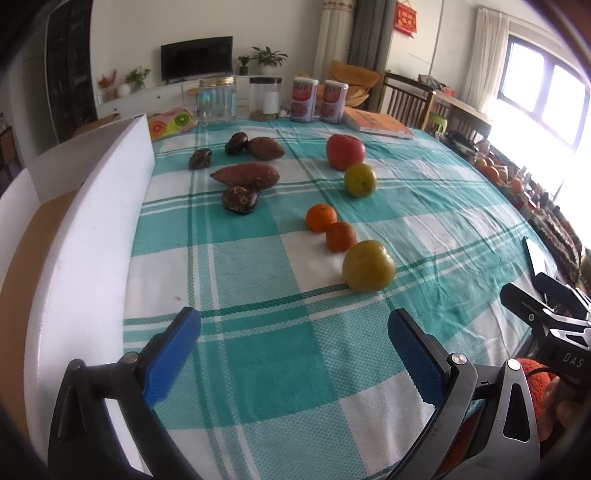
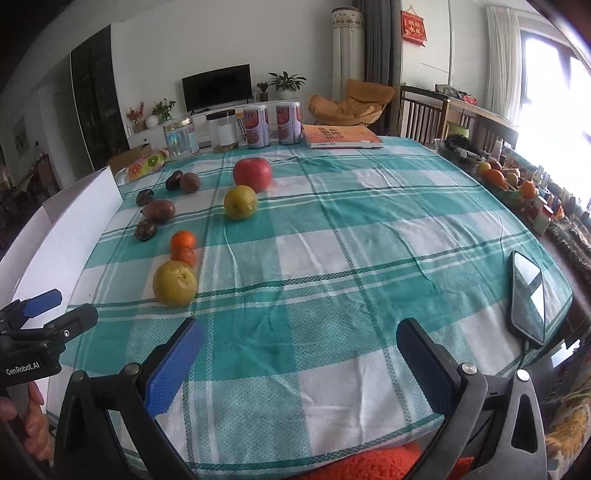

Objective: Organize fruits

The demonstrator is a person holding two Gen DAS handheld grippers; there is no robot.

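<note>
Blue pads line both claws, and each claw hangs low over the near edge of the counter with its jaws spread wide and nothing between them. The left claw (image 1: 293, 354) points across the teal-and-white checked cloth (image 1: 280, 369) toward the fruit, just beside a white foam board (image 1: 85, 236) standing along the cloth's left edge; the right claw (image 2: 299, 365) sits to its right, aimed at bare cloth. In the right wrist view the left tool's black body reads "GenRobot.AI", with a hand (image 2: 35, 424) wrapped on its grip below; in the left wrist view the right tool shows the letters "DAS". The fruit lies well ahead of both claws, toward the left half of the counter: a large yellow fruit (image 1: 367, 266) nearest, touching a small orange (image 1: 340, 236), with a second orange (image 1: 320, 218) just beyond it, then another yellow fruit (image 1: 360, 180) and a red apple (image 1: 345, 151). Left of these are two sweet potatoes (image 1: 245, 176) and three dark, wrinkled items (image 1: 240, 199). At the far edge stand two cans (image 1: 317, 99) with red labels too blurred to read, two clear jars (image 1: 217, 98), and an orange book (image 1: 378, 123). A phone (image 2: 528, 295) lies face up near the right edge. A red wall hanging (image 2: 413, 25) carries characters I cannot make out.
</note>
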